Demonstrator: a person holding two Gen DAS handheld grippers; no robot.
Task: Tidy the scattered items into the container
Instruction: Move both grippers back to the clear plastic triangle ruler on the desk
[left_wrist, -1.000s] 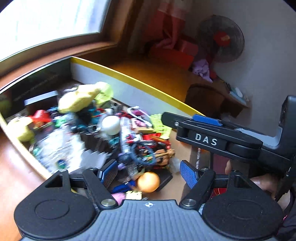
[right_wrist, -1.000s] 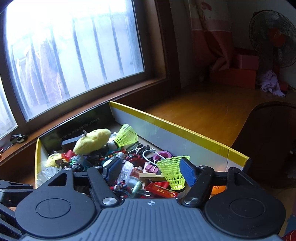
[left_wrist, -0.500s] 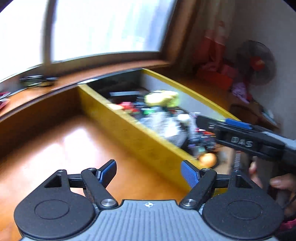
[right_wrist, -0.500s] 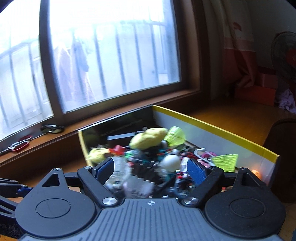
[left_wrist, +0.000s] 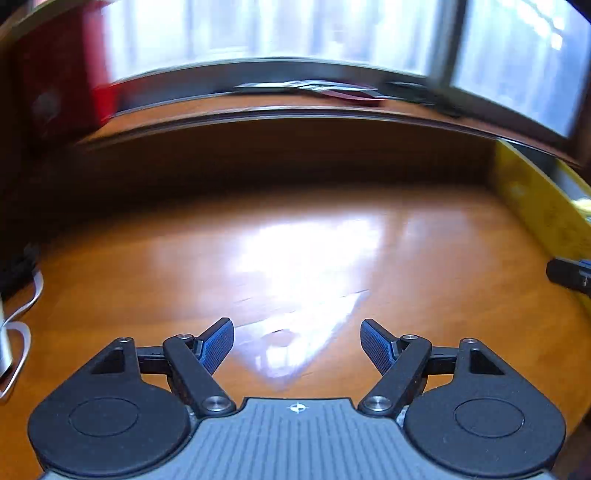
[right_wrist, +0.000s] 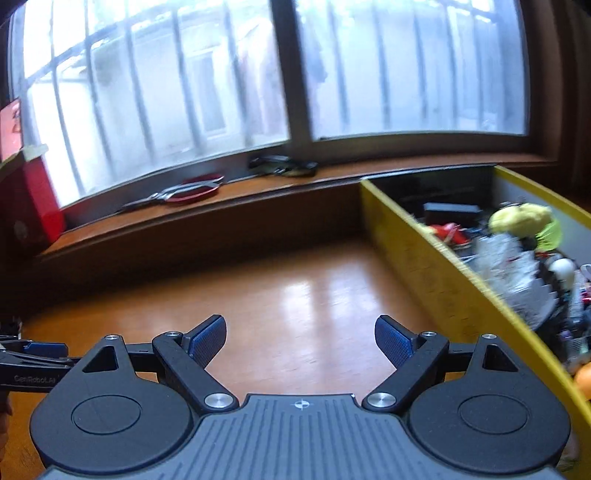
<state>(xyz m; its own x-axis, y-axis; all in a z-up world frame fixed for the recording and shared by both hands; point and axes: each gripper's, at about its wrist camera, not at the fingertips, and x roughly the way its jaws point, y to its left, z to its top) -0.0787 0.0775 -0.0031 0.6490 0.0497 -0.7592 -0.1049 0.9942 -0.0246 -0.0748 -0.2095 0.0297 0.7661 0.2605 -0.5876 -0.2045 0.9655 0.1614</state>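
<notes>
The yellow box (right_wrist: 436, 266) stands at the right of the wooden table (right_wrist: 314, 295) and holds several jumbled items, among them a yellow plush toy (right_wrist: 521, 218), a white ball (right_wrist: 563, 267) and an orange ball (right_wrist: 583, 378). In the left wrist view only its yellow wall (left_wrist: 543, 206) shows at the right edge. My left gripper (left_wrist: 297, 341) is open and empty above bare table (left_wrist: 295, 251). My right gripper (right_wrist: 300, 338) is open and empty, left of the box. The left gripper's finger shows in the right wrist view (right_wrist: 33, 354).
A windowsill (right_wrist: 221, 195) runs behind the table with scissors and a red dish (right_wrist: 192, 188) and dark glasses (right_wrist: 284, 164) on it. A red box (right_wrist: 33, 199) stands at the far left. A white cable (left_wrist: 18, 332) lies at the table's left edge.
Both grippers have swung left, away from the box's contents, and now face the bare table and the window. Both stayed open and empty.
</notes>
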